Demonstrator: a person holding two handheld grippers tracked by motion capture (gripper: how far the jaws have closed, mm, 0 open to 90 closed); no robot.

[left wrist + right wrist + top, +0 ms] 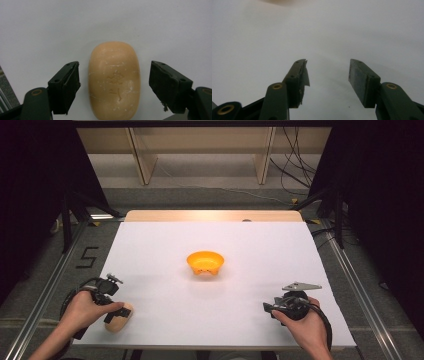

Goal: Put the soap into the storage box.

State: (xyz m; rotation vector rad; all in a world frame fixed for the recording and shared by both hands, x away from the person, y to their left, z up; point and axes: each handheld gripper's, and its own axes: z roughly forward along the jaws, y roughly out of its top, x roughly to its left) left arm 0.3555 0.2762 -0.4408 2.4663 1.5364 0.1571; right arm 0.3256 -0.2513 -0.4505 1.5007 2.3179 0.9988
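left gripper [115, 82] fingers released, straddling soap [114, 80], gaps both sides | high view: orange bowl [205, 262] sitting mid-worktop [280, 255] | right gripper [328, 75] fingers released, holding nothing

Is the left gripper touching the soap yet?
Apart. In the left gripper view the left gripper stands open around the soap, with white table showing between each jaw and the bar's sides.

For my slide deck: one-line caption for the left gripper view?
Left gripper open, its jaws flanking a tan soap bar lying on the white table.
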